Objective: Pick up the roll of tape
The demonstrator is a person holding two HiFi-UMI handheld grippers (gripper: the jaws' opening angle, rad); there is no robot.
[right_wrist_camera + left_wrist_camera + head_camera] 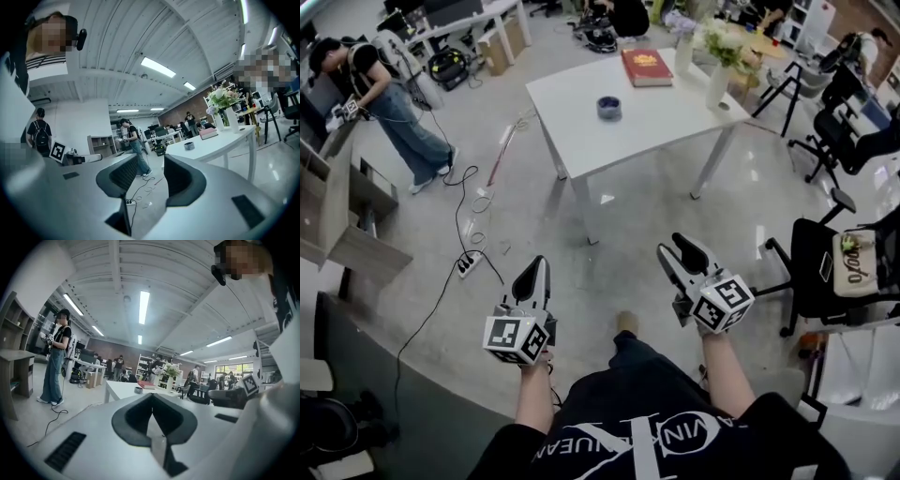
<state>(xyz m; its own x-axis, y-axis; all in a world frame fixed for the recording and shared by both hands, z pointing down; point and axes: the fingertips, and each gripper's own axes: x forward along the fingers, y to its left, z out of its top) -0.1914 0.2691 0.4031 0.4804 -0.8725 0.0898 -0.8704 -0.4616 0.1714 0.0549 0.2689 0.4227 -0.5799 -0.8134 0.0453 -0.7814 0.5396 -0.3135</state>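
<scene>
The roll of tape [608, 108] is a small dark ring lying flat on the white table [666, 127], far ahead of both grippers. It shows small in the left gripper view [138, 390] and in the right gripper view [189, 146]. My left gripper [535, 269] is held level over the floor with its jaws shut and the pads meeting [152, 397], nothing between them. My right gripper [679, 248] is level beside it with its jaws open [151, 161] and only floor showing in the gap. Both are well short of the table.
On the table lie a red book [647, 67] and white vases with flowers [720, 56]. A person [389, 103] stands at the left by wooden shelves [342, 220]. A power strip with cables [469, 265] lies on the floor. A black office chair [830, 272] stands at the right.
</scene>
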